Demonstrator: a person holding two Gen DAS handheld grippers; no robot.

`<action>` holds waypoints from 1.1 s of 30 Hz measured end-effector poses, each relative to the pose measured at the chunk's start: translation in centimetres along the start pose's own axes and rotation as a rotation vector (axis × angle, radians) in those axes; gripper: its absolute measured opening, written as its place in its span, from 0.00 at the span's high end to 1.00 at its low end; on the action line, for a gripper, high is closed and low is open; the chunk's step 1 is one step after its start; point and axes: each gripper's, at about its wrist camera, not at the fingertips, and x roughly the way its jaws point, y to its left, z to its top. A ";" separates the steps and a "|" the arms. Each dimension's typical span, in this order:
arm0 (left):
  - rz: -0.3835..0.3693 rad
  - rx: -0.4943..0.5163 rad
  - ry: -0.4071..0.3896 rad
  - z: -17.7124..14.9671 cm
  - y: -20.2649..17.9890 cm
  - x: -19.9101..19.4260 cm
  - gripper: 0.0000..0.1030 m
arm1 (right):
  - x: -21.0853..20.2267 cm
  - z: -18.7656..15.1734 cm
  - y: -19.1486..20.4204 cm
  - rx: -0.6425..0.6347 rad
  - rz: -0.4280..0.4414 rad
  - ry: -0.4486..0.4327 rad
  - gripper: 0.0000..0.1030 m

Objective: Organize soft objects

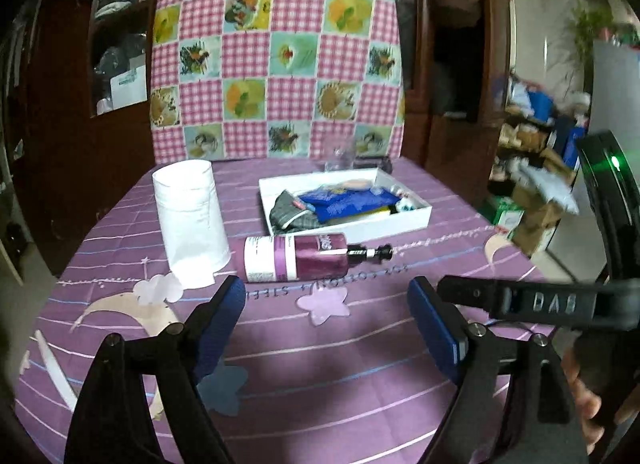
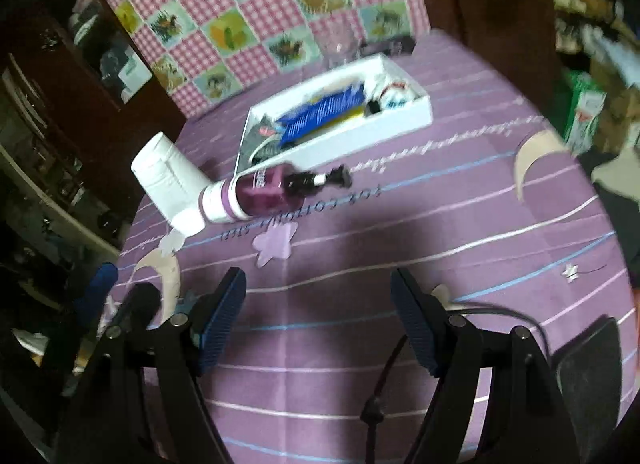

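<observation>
- Paper roll (image 1: 190, 222) stands upright near the table's (image 1: 360, 364) left edge, ahead-left of the left gripper (image 1: 326, 322), whose jaws gape empty.
- Purple bottle (image 1: 298, 258) lies crosswise just beside it.
- Right gripper (image 2: 318, 318), also spread and empty, sits farther off.

Purple-clothed table (image 1: 360, 364): paper roll (image 1: 190, 220), bottle (image 1: 296, 258) (lying), white box (image 1: 400, 222).

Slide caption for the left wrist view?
Open left gripper above purple cloth, facing toppled bottle and white tray.
</observation>
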 end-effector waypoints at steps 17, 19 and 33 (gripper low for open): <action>0.089 -0.086 -0.062 -3.5 1.9 3.0 0.17 | 2.3 -3.4 1.4 -0.221 -0.248 -0.331 0.27; 0.106 -0.099 -0.046 -3.5 2.1 3.4 0.17 | 1.8 -3.6 1.3 -0.214 -0.261 -0.360 0.27; 0.143 -0.048 -0.068 -3.8 1.3 3.0 0.17 | 0.6 -4.3 1.7 -0.227 -0.277 -0.429 0.27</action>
